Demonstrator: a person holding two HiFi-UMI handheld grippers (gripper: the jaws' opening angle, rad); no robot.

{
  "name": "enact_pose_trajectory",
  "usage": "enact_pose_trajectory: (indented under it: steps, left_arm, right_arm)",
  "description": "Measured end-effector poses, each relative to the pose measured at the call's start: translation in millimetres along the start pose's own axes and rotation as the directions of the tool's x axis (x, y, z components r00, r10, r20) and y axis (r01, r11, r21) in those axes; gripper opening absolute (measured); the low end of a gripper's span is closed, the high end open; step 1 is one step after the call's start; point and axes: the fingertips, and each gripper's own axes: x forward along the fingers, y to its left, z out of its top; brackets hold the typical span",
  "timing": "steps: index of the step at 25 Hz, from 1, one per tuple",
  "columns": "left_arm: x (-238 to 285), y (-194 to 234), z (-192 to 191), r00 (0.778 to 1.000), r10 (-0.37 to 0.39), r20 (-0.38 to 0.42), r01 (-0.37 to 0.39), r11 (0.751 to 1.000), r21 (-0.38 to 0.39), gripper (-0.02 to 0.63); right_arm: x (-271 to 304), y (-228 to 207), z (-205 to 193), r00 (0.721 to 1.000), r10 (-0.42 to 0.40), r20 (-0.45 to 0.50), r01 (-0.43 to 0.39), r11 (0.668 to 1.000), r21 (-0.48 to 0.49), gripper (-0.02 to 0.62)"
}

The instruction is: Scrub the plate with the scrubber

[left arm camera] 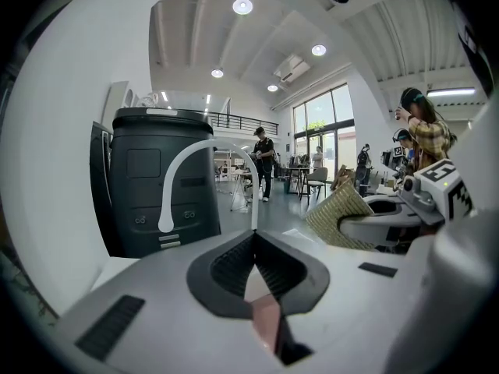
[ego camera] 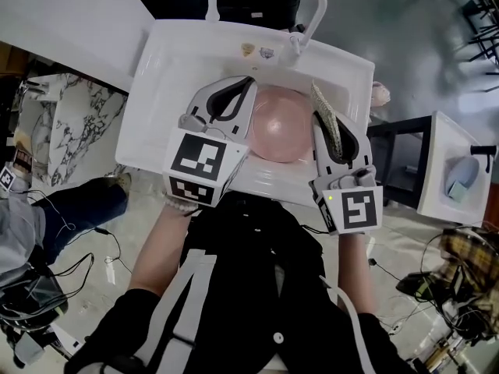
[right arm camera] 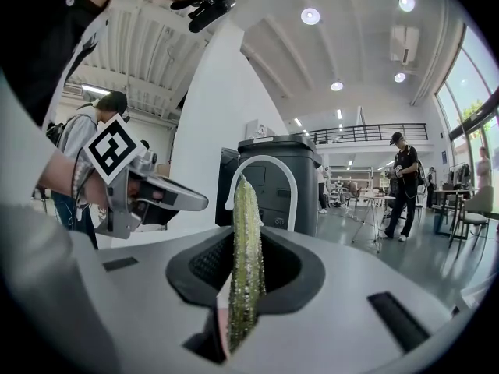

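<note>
The left gripper (ego camera: 249, 84), jaws pressed together, pinches the left rim of the round pink plate (ego camera: 281, 127) over the white sink (ego camera: 156, 92); the right gripper (ego camera: 320, 119) clamps the flat green scrubber (ego camera: 326, 114) edge-up, just right of it

No word, number or brand name can be read anywhere. The only signs are black-and-white square code patterns. One stands on each visible face of the cube (ego camera: 203, 160) of the left tongs (ego camera: 248, 92), at 8 o'clock of the sink (ego camera: 150, 115). Another stands on the cube (ego camera: 360, 211) of the right tongs (ego camera: 321, 123), at 4 o'clock of the sink. A further such square (ego camera: 6, 178) sits at the head view's 9 o'clock edge, on something that cannot be identified. Two small stickers (ego camera: 248, 50) lie on the sink's back rim at 12 o'clock, just left of the tap (ego camera: 297, 44), and their print is too small to read.
</note>
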Motion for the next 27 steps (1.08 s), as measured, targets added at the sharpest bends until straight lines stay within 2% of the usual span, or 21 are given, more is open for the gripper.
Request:
enact_pose_trajectory:
  steps: [15, 21, 27]
  left_arm:
    - [3.0, -8.1, -5.1, 1.0, 0.0, -0.011, 0.0, 1.0, 0.003, 0.002]
    - [-0.5, -7.5, -4.6, 1.0, 0.002, -0.005, -0.002, 1.0, -0.006, 0.002]
    - [-4.9, -10.5, -4.7, 1.0, -0.001, 0.0, 0.001, 1.0, -0.012, 0.002]
  right_arm:
    - [-4.9, 5.8, -5.2, 1.0, 0.008, -0.028, -0.008, 1.0, -0.019, 0.074]
    - [-4.9, 13.0, -3.0, 0.999, 0.032, -0.012, -0.032, 0.998, -0.049, 0.074]
    - [-7.5, 14.7, -5.1, 0.999, 0.02, -0.048, -0.022, 0.999, -0.047, 0.074]
